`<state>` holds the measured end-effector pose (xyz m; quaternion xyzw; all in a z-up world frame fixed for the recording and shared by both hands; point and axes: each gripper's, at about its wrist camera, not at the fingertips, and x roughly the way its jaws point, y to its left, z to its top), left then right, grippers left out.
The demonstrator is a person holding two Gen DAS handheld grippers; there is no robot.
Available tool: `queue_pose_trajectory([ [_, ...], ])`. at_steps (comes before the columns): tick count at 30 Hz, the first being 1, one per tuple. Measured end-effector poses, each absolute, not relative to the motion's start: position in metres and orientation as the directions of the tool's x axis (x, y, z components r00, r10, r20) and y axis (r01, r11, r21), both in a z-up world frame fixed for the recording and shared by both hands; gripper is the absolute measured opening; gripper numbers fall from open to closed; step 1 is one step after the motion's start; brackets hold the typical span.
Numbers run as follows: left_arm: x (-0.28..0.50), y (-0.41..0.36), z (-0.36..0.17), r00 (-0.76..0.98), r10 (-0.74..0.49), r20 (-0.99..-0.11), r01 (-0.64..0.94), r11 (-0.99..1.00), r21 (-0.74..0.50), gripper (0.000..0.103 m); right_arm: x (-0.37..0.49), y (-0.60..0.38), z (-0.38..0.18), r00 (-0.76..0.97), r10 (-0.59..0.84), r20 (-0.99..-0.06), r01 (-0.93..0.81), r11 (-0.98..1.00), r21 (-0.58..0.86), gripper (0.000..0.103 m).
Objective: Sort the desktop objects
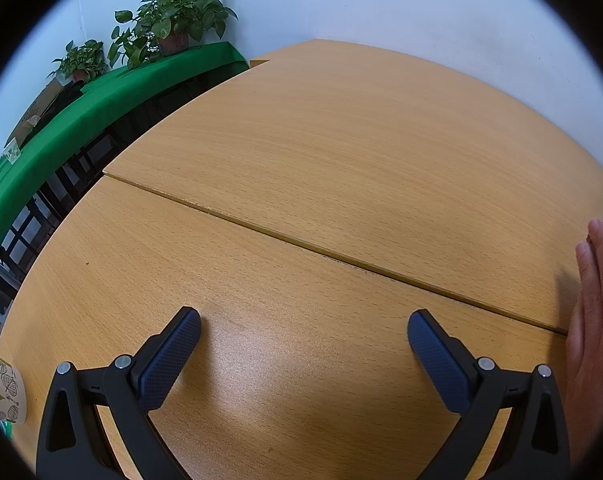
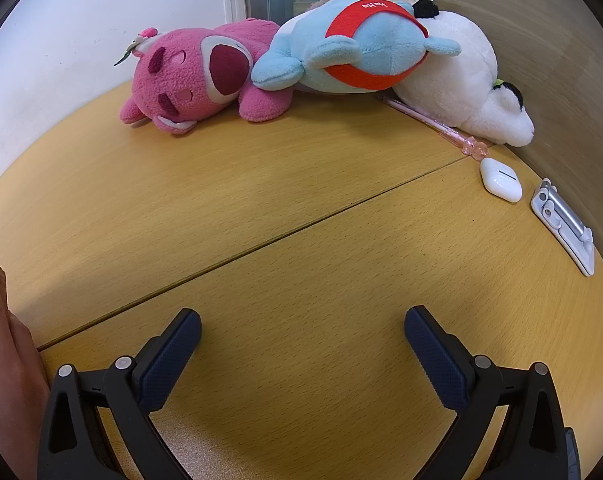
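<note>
1. The left gripper (image 1: 304, 330) hangs low over bare wood-grain table (image 1: 341, 152), jaws spread wide and holding nothing; nothing sortable lies ahead of it, so it looks parked in waiting.
2. The right gripper (image 2: 302, 330) also stands wide and empty above the table, facing the clutter at the far edge.
3. There a fuzzy pink plush bear (image 2: 189, 76) lies on its side, a smooth blue plush with a red band (image 2: 357, 48) leans across it, and a woolly white plush (image 2: 461, 80) slumps against the side wall, probably heaped rather than sorted.
4. Just beside the white plush lies a slim, clear pink pen (image 2: 433, 124); near its tip sit a glossy, rounded white earbud case (image 2: 500, 180) and a flat metal phone stand (image 2: 563, 226), folded.
5. The small hard items likely suit a pinch; the plush will squash.
</note>
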<state>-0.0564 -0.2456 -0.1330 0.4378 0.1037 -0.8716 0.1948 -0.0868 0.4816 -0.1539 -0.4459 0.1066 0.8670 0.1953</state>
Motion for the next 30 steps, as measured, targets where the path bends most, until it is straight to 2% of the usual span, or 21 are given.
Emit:
queue_pose_trajectory([
  [30,-0.0581,-0.2446,-0.1335,-0.539,-0.254,-0.803,0.438,-0.899,-0.010,0.103,-0.0875,0.4816,-0.1531,-0.526,0.245,-0.814,-0.435,-0.901,0.010,0.103],
])
